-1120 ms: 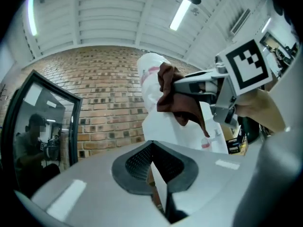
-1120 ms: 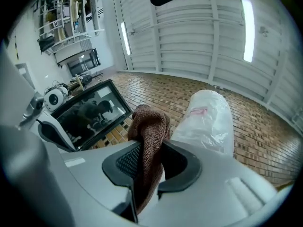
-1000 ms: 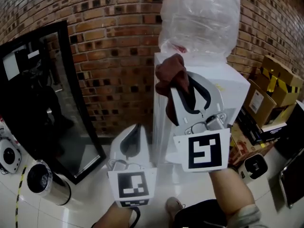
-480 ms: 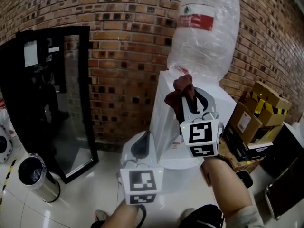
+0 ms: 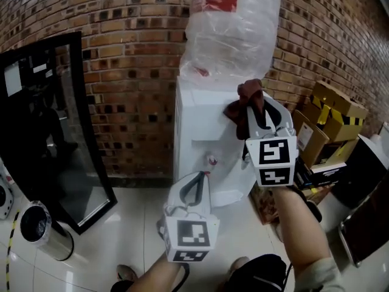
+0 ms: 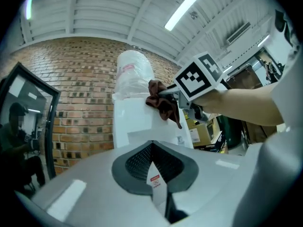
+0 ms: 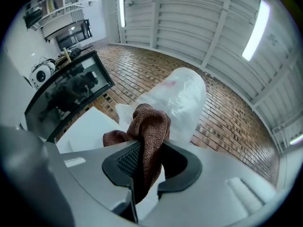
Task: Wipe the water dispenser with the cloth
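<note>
Cloth (image 5: 243, 98): pinched by right gripper (image 7: 147, 148), lower end hidden.
Left gripper (image 6: 151, 145): jaws pressed together.
Bottle (image 5: 234, 29): top cut off.

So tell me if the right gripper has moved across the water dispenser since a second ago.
Yes. The right gripper, shut on the cloth, went from the left top edge of the water dispenser across to its right side.

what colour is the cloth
The cloth is reddish brown, clearest in the right gripper view.
</note>
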Available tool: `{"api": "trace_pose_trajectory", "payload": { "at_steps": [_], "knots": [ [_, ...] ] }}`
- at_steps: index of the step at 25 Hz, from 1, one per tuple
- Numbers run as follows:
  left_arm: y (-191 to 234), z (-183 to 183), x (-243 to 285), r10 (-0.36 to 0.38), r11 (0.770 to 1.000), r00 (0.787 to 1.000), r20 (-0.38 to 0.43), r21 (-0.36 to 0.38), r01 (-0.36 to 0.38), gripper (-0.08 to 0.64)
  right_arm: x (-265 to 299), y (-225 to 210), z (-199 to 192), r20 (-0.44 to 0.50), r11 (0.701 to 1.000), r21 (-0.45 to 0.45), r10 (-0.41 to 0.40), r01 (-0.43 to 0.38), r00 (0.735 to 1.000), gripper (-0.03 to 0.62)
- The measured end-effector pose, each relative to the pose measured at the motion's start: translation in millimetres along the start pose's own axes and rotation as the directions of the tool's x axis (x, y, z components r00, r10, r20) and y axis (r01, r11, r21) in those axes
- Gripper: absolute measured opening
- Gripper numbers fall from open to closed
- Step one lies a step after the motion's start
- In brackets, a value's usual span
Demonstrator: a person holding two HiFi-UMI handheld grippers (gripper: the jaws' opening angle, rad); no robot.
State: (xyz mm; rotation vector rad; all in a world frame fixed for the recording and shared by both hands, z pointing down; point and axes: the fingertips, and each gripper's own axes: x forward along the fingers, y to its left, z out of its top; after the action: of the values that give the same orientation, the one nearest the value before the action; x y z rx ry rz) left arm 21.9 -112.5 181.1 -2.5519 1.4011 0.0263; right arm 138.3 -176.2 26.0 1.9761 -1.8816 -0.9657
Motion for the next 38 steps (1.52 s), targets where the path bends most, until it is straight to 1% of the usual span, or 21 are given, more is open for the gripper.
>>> {"api": "trace_pose_trajectory", "payload": {
  "at_steps": [4, 9, 14, 17, 20, 23, 25, 27, 31, 34, 38],
  "knots": [
    [-21.2, -7.7, 11.8, -0.041, 0.999, 0.999, -0.016, -0.036, 0.04, 0.0, -3.1, -32.7, -23.4, -0.046, 0.998, 0.047, -0.034, 0.036, 0.998, 0.104],
    [-44.7, -12.2, 26.6, -0.086, 0.991, 0.996, -0.011, -0.102, 0.084, 0.0, -9.6, -66.1, -51.6, -0.105, 0.994, 0.063, -0.078, 0.085, 0.991, 0.103],
    [-66.0, -15.4, 35.9, -0.13, 0.986, 0.991, -0.015, -0.103, 0.128, 0.0, -14.9, -91.6, -84.2, -0.178, 0.989, 0.091, -0.103, 0.12, 0.979, 0.101],
    [-69.7, -15.9, 38.8, -0.133, 0.985, 0.991, -0.016, -0.111, 0.131, 0.0, -17.2, -97.4, -96.6, -0.191, 0.988, 0.1, -0.099, 0.119, 0.977, 0.101],
    [-69.3, -15.2, 39.7, -0.126, 0.985, 0.992, -0.014, -0.117, 0.124, 0.0, -17.5, -97.2, -97.0, -0.19, 0.991, 0.071, -0.099, 0.115, 0.977, 0.1],
    [-66.1, -11.6, 38.0, -0.112, 0.986, 0.994, -0.007, -0.126, 0.11, 0.0, -16.8, -98.1, -97.2, -0.192, 0.991, 0.079, -0.093, 0.11, 0.977, 0.1],
    [-62.9, -7.9, 34.7, -0.1, 0.987, 0.995, -0.002, -0.13, 0.099, 0.0, -19.1, -98.4, -94.0, -0.189, 0.989, 0.1, -0.087, 0.107, 0.978, 0.101],
    [-57.7, -5.0, 29.8, -0.084, 0.988, 0.996, 0.001, -0.13, 0.083, 0.0, -24.5, -93.6, -82.7, -0.16, 0.988, 0.117, -0.079, 0.098, 0.984, 0.103],
    [-35.8, -5.9, 16.9, -0.029, 0.993, 0.999, -0.014, -0.114, 0.027, 0.0, -39.3, -58.9, -41.9, -0.039, 0.988, 0.149, -0.029, 0.035, 0.999, 0.104],
    [-3.9, -13.1, 2.7, 0.053, 0.994, 0.998, -0.042, -0.094, -0.057, 0.0, -47.9, -15.0, -12.5, 0.052, 0.987, 0.156, 0.038, -0.046, 0.998, 0.104],
    [47.8, -23.1, -22.7, 0.191, 0.978, 0.979, -0.069, -0.066, -0.195, 0.0, -50.2, 50.3, 23.8, 0.15, 0.977, 0.136, 0.141, -0.162, 0.979, 0.104]
  ]
}}
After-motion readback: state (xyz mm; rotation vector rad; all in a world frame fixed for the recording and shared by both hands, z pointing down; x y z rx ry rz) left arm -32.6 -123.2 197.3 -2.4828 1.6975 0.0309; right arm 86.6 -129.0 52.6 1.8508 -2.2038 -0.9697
